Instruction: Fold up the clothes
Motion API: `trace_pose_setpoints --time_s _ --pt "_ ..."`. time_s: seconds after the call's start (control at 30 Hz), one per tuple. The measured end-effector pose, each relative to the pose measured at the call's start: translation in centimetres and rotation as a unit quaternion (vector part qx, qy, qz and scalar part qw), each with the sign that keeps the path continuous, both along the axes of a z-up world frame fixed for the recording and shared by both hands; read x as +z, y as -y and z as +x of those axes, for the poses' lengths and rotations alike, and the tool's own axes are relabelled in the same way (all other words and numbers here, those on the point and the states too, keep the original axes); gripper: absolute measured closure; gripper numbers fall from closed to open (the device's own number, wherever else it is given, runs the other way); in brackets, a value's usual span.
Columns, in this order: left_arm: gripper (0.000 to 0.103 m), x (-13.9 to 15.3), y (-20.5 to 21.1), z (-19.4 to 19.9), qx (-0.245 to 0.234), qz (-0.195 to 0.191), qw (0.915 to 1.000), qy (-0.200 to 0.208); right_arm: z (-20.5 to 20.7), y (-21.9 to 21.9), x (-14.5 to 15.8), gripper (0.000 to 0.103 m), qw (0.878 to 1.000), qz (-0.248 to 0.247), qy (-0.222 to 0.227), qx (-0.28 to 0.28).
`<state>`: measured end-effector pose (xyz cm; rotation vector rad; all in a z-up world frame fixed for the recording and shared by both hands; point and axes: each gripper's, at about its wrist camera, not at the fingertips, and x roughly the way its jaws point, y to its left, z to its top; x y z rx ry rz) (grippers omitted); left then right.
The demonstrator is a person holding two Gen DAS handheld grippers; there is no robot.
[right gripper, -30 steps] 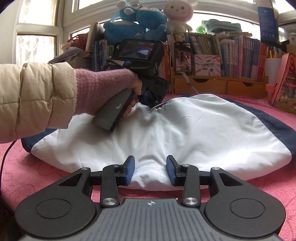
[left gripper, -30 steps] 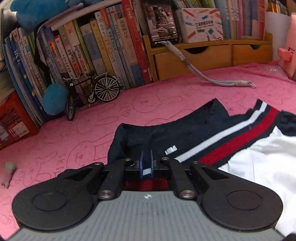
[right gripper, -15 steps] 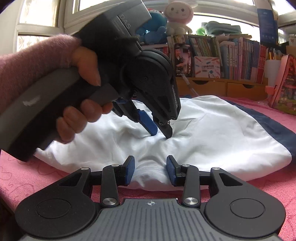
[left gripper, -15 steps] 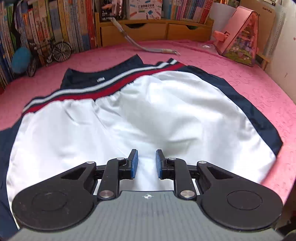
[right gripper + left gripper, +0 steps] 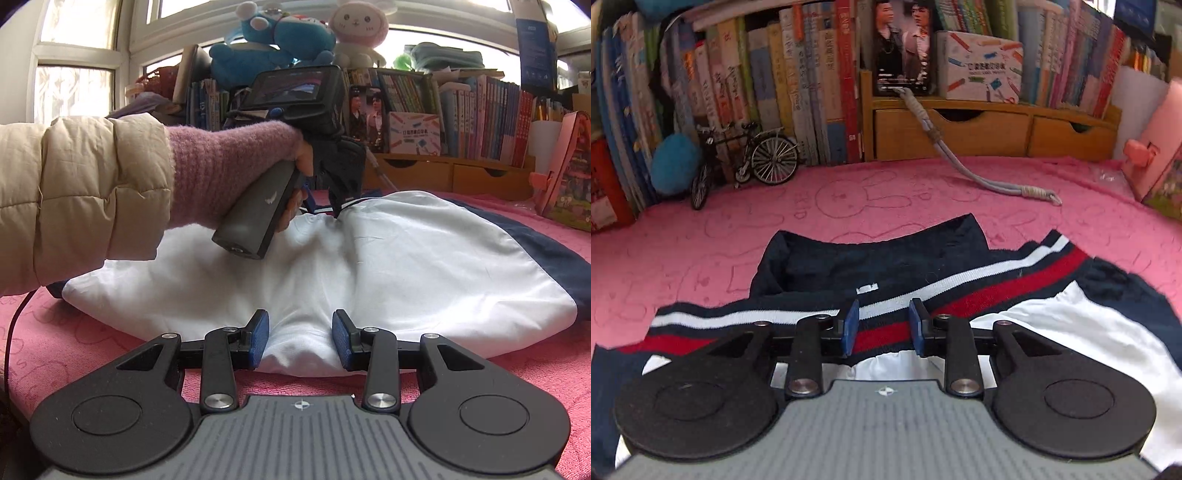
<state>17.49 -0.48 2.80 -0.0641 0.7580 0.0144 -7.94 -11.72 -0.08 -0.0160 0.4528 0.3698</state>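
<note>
A navy garment point(image 5: 886, 258) with a white inside point(image 5: 406, 258) lies spread on the pink cloth. Its red, white and navy striped band point(image 5: 997, 280) runs along the far edge. My left gripper point(image 5: 882, 325) hovers at that band, jaws opening, with the band lying between the blue pads point(image 5: 849, 325) but not pinched. In the right wrist view the left gripper point(image 5: 325, 208) points down at the far edge, held by a hand in a pink cuff point(image 5: 229, 170). My right gripper point(image 5: 301, 339) is at the near edge, shut on a bunched fold of white fabric.
Books fill the back wall above wooden drawers point(image 5: 960, 129). A model bicycle point(image 5: 746, 162) stands at the back left and a grey cord point(image 5: 979, 177) trails across the pink cloth point(image 5: 849, 206). A pink box point(image 5: 1156, 158) stands at the right. Plush toys point(image 5: 273, 37) sit on top.
The left gripper was shut on the striped band, swung back over the white middle while opening, and is now at the band again with wider jaws. The right gripper has not moved.
</note>
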Motion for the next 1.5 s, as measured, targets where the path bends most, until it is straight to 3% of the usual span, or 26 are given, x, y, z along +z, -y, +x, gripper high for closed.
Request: trace_pose_setpoints --time_s 0.13,0.2,0.3,0.6,0.83,1.03,1.13,1.27,1.5 --pt "0.072 2.1 -1.0 -5.5 -0.048 -0.039 0.9981 0.000 -0.2 0.0 -0.1 0.064 1.000 -0.001 0.006 0.001" --pt "0.071 2.5 -0.7 -8.4 -0.076 -0.033 0.9958 -0.040 -0.3 -0.1 -0.1 0.064 1.000 -0.002 0.009 0.000" --pt "0.071 2.3 -0.6 -12.1 -0.108 -0.064 0.9857 -0.112 -0.4 -0.2 -0.2 0.064 1.000 -0.004 0.013 -0.006" --pt "0.071 0.6 3.1 -15.1 -0.135 -0.024 0.9802 -0.143 -0.5 -0.4 -0.2 0.064 1.000 -0.009 0.015 -0.016" --pt "0.071 0.5 2.6 -13.0 -0.103 -0.032 0.9849 -0.135 -0.5 -0.5 -0.3 0.063 1.000 -0.012 0.013 -0.021" --pt "0.070 0.0 3.3 -9.0 -0.067 0.009 0.9915 -0.111 -0.3 -0.5 -0.1 0.064 1.000 -0.008 0.005 -0.023" --pt "0.064 -0.6 3.3 -6.0 -0.040 0.041 0.9943 -0.089 -0.3 -0.4 -0.1 0.064 1.000 -0.007 0.004 -0.023" --pt "0.056 -0.7 2.8 -2.0 0.001 0.032 0.9962 -0.081 -0.4 -0.3 0.0 0.064 1.000 -0.006 0.003 -0.021" --pt "0.055 -1.1 2.5 0.1 0.014 0.022 0.9971 -0.071 -0.6 -0.1 -0.1 0.064 1.000 -0.002 0.000 -0.018"
